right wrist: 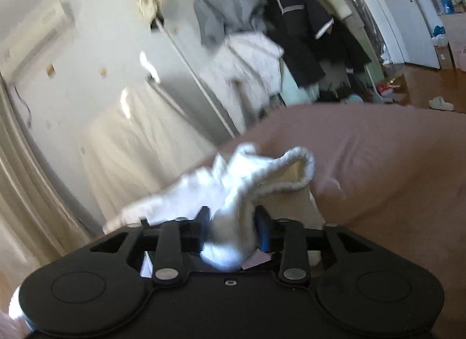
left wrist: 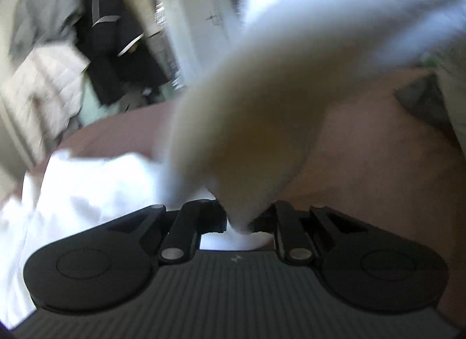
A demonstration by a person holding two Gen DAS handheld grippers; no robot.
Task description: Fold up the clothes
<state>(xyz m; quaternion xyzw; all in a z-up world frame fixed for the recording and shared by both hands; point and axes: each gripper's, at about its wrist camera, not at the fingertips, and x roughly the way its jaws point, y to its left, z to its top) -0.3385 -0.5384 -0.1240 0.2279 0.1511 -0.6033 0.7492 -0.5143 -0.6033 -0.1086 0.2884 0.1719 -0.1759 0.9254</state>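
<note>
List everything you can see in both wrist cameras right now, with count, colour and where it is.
white garment: one, white fleecy cloth, lifted over the bed, pinched at both ends
bed cover: one, dusty pink, under the garment
white cloth: one, bright white, lying on the bed at left
hanging clothes: several, grey, black and white, by the wall
door: one, white, far right
curtain: one, cream, left
left gripper: black, shut on the garment
right gripper: black, shut on the garment
</note>
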